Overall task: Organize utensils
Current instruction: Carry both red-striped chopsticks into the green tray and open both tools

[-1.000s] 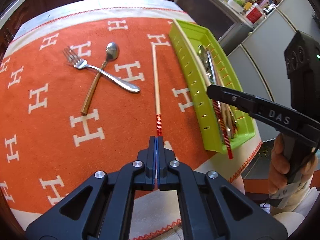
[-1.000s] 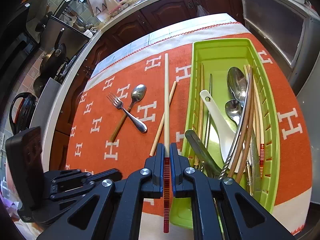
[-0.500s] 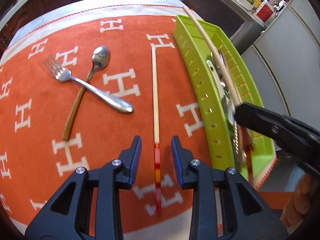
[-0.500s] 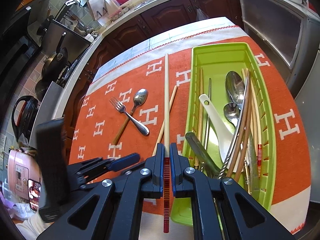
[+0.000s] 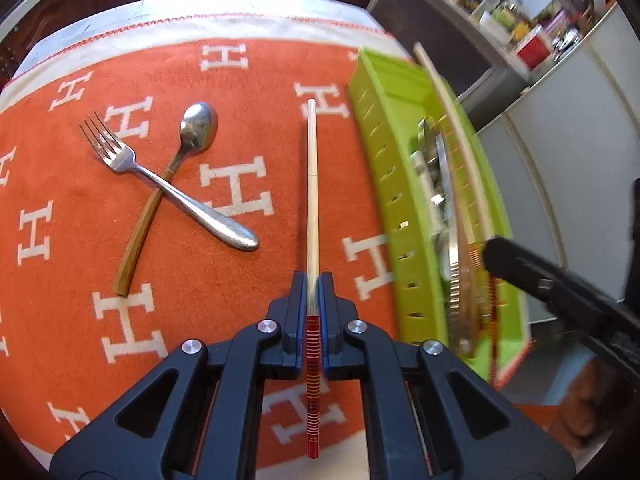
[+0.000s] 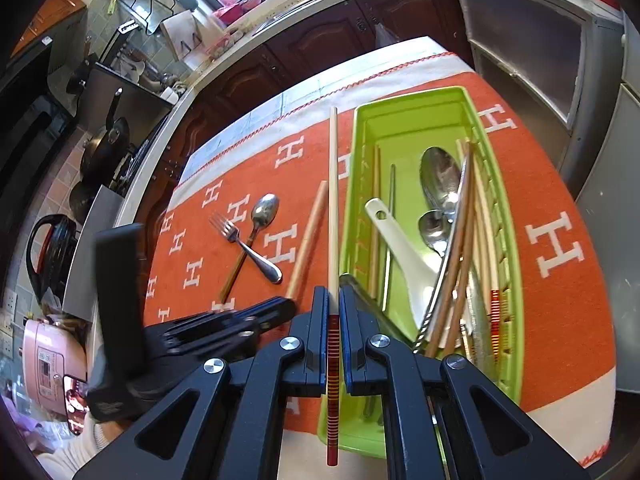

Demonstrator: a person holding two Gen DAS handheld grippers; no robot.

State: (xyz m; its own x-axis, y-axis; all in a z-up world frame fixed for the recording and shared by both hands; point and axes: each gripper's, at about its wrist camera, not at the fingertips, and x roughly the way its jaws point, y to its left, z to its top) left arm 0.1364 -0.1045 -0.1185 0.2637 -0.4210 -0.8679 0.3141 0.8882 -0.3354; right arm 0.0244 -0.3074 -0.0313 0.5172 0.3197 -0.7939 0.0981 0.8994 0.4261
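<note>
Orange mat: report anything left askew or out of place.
The fork lies crossed over the wooden-handled spoon, both outside the green tray. Each claw grips one chopstick; nothing is spilled.

The cloth (image 5: pixel 240 64) under the left gripper (image 5: pixel 314 280) is looking like matt, fuzzy woven fabric. The chopstick (image 5: pixel 312 184) pinched in its matt black plastic fingers is showing pale bare wood ahead and glossy red lacquer behind. Left of it, the fork (image 5: pixel 168 188) is gleaming as polished metal over a spoon (image 5: pixel 196 128) with a wooden handle. Right of the right gripper (image 6: pixel 333 300), the tray (image 6: pixel 516 264) is shining as smooth plastic, holding a glossy white ladle (image 6: pixel 404 248).
</note>
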